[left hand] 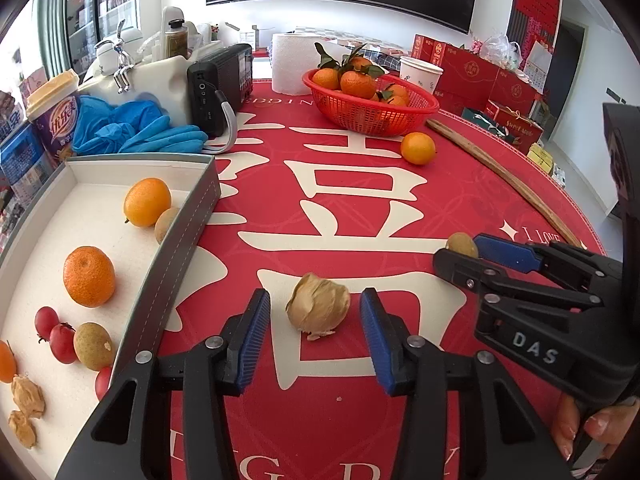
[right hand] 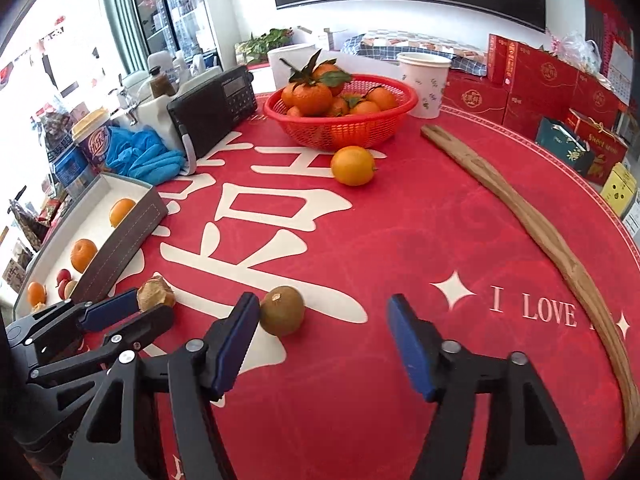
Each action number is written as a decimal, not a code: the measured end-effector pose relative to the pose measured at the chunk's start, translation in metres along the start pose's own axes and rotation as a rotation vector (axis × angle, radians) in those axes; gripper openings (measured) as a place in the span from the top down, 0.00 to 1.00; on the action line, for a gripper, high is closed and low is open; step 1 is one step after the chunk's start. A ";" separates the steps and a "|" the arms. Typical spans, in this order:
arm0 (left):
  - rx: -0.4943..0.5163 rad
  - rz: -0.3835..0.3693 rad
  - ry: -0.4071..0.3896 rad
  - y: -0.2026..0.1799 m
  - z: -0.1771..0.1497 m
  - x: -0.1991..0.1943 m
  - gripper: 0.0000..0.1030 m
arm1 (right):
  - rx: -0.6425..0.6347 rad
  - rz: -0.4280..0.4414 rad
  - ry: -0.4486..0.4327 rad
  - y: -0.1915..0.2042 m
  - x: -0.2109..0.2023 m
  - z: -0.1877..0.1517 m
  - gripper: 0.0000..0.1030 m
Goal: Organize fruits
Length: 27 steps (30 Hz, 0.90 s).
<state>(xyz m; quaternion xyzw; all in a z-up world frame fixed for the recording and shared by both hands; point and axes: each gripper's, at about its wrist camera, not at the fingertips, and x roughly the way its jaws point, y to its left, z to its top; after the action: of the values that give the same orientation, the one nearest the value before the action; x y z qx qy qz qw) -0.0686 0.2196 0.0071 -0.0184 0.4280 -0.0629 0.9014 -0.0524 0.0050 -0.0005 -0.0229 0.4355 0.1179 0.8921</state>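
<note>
Both jaws part open and empty over two loose fruits on the near counter

My left gripper [left hand: 314, 334] straddles the papery husked fruit [left hand: 318, 306] — light, crushable, so I'd pinch its middle gently; my right gripper [right hand: 324, 344] has the firm, rollable brown fruit [right hand: 282, 310] touching its left pad, tray [left hand: 168, 248] far left

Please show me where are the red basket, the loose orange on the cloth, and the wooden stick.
Red basket [right hand: 280, 109]: right wrist view, on its front-left rim.
Loose orange [right hand: 353, 165]: right wrist view, on its middle.
Wooden stick [right hand: 532, 220]: right wrist view, on its mid-length.
</note>
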 end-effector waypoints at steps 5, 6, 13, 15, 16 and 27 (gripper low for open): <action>0.002 0.000 -0.002 0.000 0.002 0.002 0.71 | -0.083 -0.071 -0.015 0.017 0.005 -0.006 0.74; 0.006 -0.002 -0.003 0.000 0.002 0.002 0.74 | -0.070 -0.063 -0.025 0.016 0.003 -0.006 0.74; -0.011 0.010 -0.040 0.005 0.003 -0.011 0.74 | -0.068 -0.059 -0.087 0.014 -0.016 -0.011 0.74; -0.019 0.023 -0.061 0.007 0.005 -0.016 0.74 | -0.063 -0.047 -0.078 0.015 -0.015 -0.012 0.74; -0.023 0.031 -0.073 0.009 0.006 -0.020 0.74 | -0.059 -0.041 -0.076 0.014 -0.015 -0.013 0.74; -0.133 0.099 -0.161 0.051 0.017 -0.056 0.74 | -0.047 0.013 -0.077 0.030 -0.021 -0.004 0.74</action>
<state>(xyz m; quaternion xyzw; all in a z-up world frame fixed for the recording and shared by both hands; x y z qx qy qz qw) -0.0852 0.2771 0.0566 -0.0622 0.3577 0.0120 0.9317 -0.0748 0.0293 0.0152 -0.0366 0.3979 0.1346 0.9068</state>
